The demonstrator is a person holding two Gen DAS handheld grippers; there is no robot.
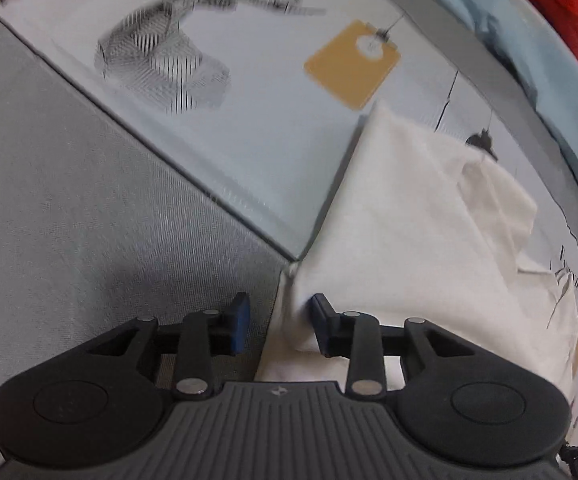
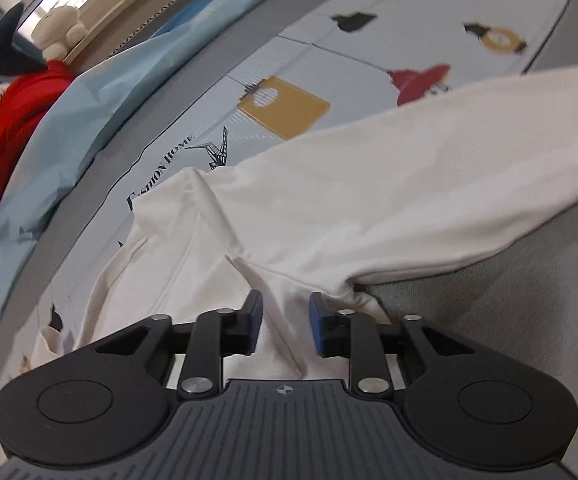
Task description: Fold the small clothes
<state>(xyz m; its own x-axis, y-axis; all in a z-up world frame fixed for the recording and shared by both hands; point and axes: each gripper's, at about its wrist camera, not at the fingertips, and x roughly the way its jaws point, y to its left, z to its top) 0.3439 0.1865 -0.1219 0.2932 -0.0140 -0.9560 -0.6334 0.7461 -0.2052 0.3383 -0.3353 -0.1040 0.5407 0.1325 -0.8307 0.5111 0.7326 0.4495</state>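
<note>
Grey woven surface carries a pale printed mat with drawings, a mustard tag print and "FASHION HOME" lettering. White garment lies partly on the mat, partly on the grey surface, crumpled with folds. Beyond the mat's grey border, light blue cloth and a red fabric item lie together.

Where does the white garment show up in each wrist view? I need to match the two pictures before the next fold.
Left wrist: the white garment fills the lower right, a corner of it between the left gripper fingers.
Right wrist: the white garment spans the centre and right, a fold of it between the right gripper fingers.
Shared landmark: the mustard-yellow tag print on the patterned sheet, just beyond the garment.
</note>
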